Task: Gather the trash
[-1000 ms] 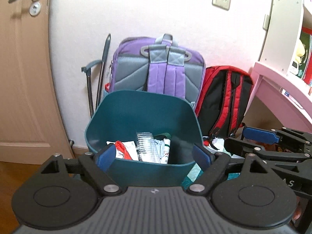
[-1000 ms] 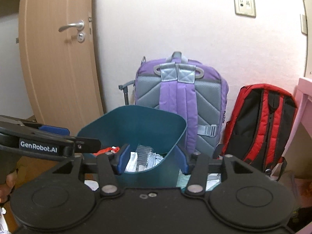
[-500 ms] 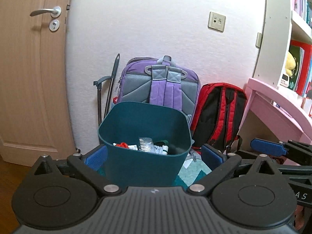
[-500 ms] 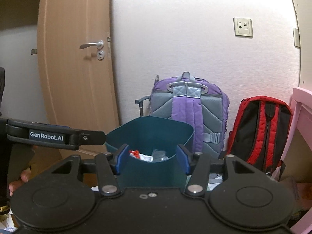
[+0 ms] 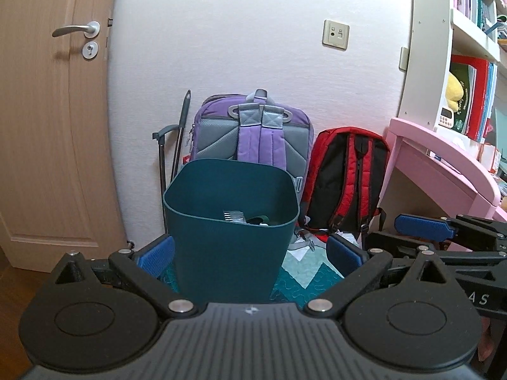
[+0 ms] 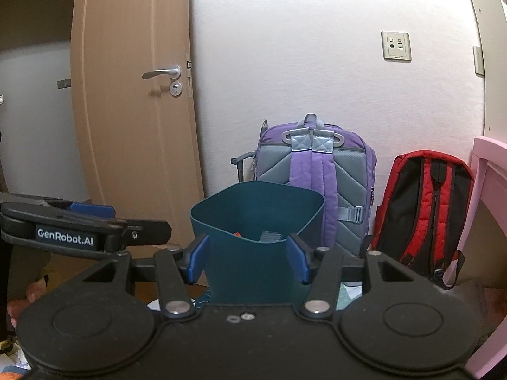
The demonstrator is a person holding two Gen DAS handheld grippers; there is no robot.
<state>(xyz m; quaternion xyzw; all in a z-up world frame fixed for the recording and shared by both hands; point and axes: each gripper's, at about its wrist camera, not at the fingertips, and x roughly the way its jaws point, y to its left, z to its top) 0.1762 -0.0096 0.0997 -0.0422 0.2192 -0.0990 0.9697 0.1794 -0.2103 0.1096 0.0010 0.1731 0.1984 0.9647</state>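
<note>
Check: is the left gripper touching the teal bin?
Apart. In the right wrist view the left gripper hangs left of the teal bin, with door and floor visible between them. Its jaws are open and empty.

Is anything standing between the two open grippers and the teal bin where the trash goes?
Nothing visible does. The teal bin stands straight ahead of the left gripper and the right gripper, with only open space before it. Both grippers are open and empty. The purple backpack and red backpack stand behind the bin, against the wall.
</note>
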